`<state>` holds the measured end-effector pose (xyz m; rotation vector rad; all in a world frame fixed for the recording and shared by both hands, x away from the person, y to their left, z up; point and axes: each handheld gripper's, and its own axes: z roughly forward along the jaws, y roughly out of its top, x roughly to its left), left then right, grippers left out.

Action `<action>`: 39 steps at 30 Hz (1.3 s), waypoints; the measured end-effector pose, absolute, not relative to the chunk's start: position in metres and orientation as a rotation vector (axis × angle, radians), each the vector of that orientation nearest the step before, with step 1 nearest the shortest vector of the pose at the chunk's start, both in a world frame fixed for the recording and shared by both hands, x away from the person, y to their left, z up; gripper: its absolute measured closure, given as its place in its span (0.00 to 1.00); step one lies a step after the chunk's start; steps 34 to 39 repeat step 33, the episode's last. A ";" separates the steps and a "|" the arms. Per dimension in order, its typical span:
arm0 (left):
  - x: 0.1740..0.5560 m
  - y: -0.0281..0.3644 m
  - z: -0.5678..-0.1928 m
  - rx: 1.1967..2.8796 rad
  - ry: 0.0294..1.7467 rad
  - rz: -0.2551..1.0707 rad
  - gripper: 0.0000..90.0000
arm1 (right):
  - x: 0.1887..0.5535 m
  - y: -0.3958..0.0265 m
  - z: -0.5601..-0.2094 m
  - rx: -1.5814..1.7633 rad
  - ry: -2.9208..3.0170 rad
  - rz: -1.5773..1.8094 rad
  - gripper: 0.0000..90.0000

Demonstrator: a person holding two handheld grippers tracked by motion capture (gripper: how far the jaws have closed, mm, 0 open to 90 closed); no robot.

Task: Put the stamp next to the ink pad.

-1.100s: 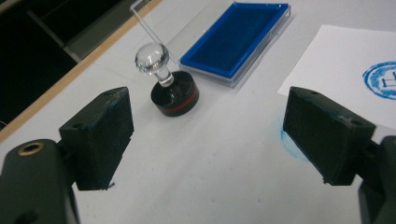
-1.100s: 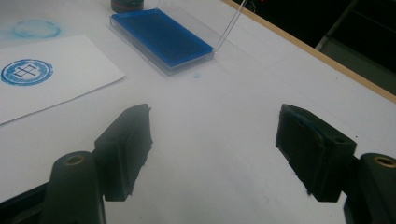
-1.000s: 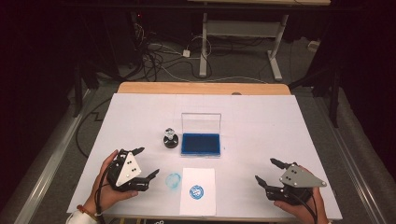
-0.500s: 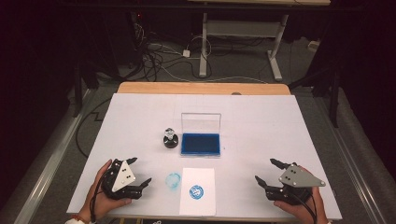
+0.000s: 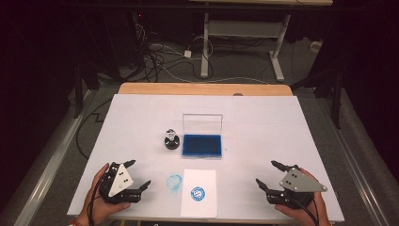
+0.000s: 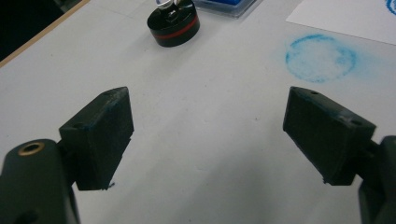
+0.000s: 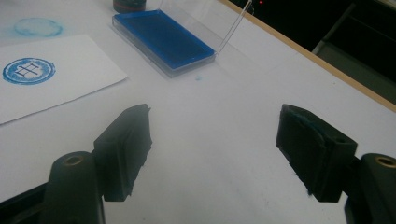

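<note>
A white sheet of paper (image 5: pixel 199 192) lies near the table's front edge, with a round blue stamp print (image 5: pixel 198 193) on it. That print (image 7: pixel 28 71) is at the left of the right gripper view. A round black stamp (image 5: pixel 171 140) with a red band stands upright beside the open blue ink pad (image 5: pixel 203 145). A pale blue ring smudge (image 5: pixel 174 181) marks the table left of the paper. My left gripper (image 5: pixel 138 175) rests open at front left, jaws empty (image 6: pixel 208 126). My right gripper (image 5: pixel 269 175) rests open at front right, nothing between its jaws (image 7: pixel 215 144).
The ink pad's clear lid (image 5: pixel 202 123) stands raised behind it. The white table top (image 5: pixel 263 122) ends in a wooden strip (image 5: pixel 202 88) at the far side. Beyond it are dark floor, cables and a desk frame (image 5: pixel 244 33).
My left gripper has drawn back toward the front left corner and settled lower on the table. The right gripper has stayed where it was.
</note>
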<state>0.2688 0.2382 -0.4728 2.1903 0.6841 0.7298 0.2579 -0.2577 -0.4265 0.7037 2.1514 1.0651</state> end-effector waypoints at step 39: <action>0.274 0.235 -0.474 2.206 0.711 0.715 0.18 | 0.263 -0.260 -0.430 0.725 2.161 1.072 0.29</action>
